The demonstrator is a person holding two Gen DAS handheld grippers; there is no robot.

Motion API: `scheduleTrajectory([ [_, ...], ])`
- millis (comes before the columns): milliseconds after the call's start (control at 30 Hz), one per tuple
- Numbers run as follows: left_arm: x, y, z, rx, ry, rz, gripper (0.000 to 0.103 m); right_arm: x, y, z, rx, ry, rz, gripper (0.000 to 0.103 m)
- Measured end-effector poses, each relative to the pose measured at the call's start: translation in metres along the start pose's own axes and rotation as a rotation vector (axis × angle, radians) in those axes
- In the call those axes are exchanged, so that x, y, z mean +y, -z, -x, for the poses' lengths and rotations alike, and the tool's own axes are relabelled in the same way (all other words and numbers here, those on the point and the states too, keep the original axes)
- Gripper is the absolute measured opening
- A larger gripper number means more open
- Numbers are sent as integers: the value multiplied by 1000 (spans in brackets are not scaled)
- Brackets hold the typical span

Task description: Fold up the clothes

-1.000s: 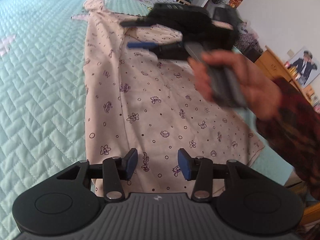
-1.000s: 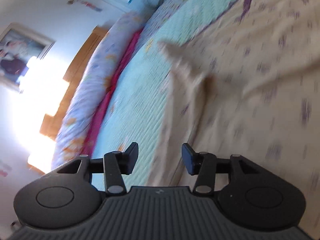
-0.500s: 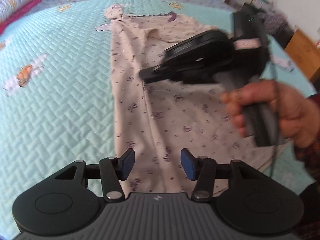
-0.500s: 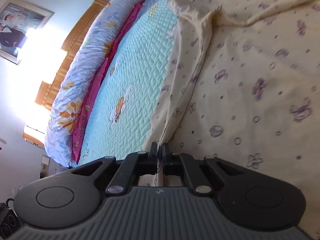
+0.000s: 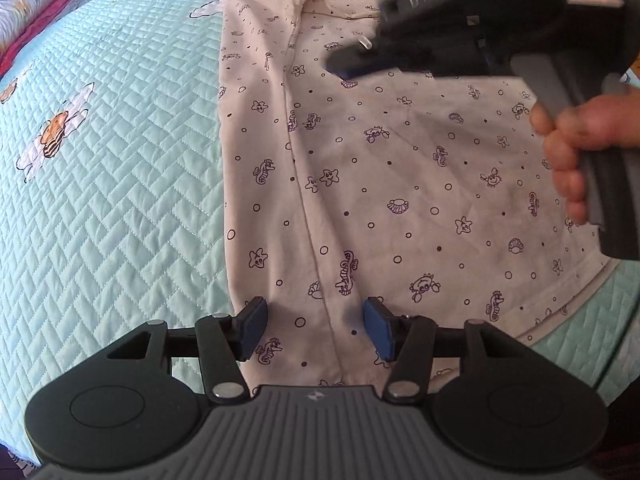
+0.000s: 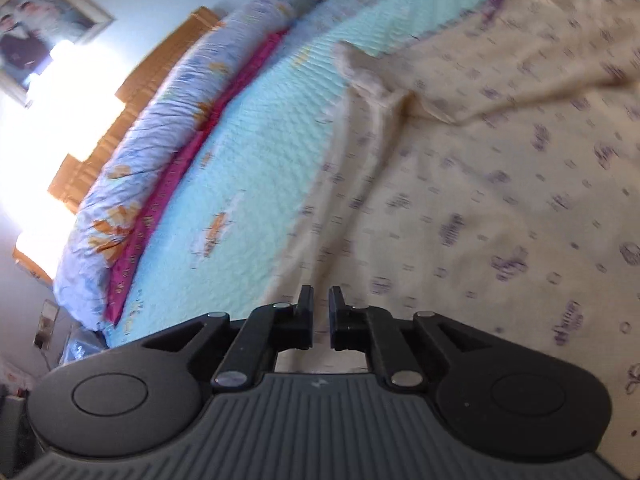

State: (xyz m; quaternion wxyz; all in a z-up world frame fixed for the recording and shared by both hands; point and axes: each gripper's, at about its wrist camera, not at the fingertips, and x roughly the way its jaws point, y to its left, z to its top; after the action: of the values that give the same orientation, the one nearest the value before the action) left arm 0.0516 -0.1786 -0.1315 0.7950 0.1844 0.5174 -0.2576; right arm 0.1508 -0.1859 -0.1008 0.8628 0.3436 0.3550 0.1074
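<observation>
A cream garment [image 5: 380, 168] printed with purple sea creatures lies flat on the bed, its left side folded over along a long crease. My left gripper [image 5: 316, 332] is open, low over the garment's near hem, fingers either side of the crease. My right gripper [image 5: 352, 68] hovers above the garment's upper right part, held in a hand [image 5: 576, 140]. In the right wrist view the right gripper [image 6: 320, 312] has a narrow gap between its fingers and holds nothing; the garment [image 6: 500, 184] lies below it, blurred.
A light green quilted bedspread [image 5: 100, 184] with bee motifs covers the bed. A lilac floral bolster [image 6: 160, 152] and a magenta strip lie along the wooden headboard [image 6: 132, 92]. A framed photo [image 6: 36, 20] hangs on the wall.
My right gripper was shut low at the garment's edge half a second ago; now it has lifted with its fingers slightly parted and empty. My left gripper has stayed open near the hem.
</observation>
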Motion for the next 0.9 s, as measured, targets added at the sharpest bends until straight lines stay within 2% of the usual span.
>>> scheduleTrajectory([
  [67, 0, 0, -1, 2, -5, 0, 57, 13, -1, -7, 30, -81, 9, 18],
  [167, -1, -1, -3, 4, -11, -5, 58, 16, 7, -29, 137, -169, -11, 21],
  [267, 1, -1, -5, 5, -14, -8, 59, 1, 20, -46, 202, -109, -19, 21],
  [300, 1, 0, -6, 5, -14, -10, 59, -6, 23, -48, 211, -79, -26, 17],
  [367, 3, 0, -7, 4, -14, -11, 60, -15, 23, -42, 187, -102, -74, 19],
  [467, 4, 0, -9, 3, -15, -10, 61, -3, 21, -28, 157, -103, -24, 23],
  [600, 4, -1, -12, 3, -17, -10, 62, 18, 27, -29, 197, -222, -17, 30],
  [667, 5, -2, -14, 5, -15, -9, 62, 18, 35, -39, 241, -176, 16, 34],
  [700, 6, -3, -14, 6, -14, -8, 62, 15, 38, -43, 258, -130, 26, 28],
  [767, 7, -4, -15, 7, -11, -7, 62, 2, 39, -41, 241, -151, -24, 25],
  [900, 6, -8, -2, -20, -3, -7, 62, -6, 32, -21, 189, -131, -41, 30],
])
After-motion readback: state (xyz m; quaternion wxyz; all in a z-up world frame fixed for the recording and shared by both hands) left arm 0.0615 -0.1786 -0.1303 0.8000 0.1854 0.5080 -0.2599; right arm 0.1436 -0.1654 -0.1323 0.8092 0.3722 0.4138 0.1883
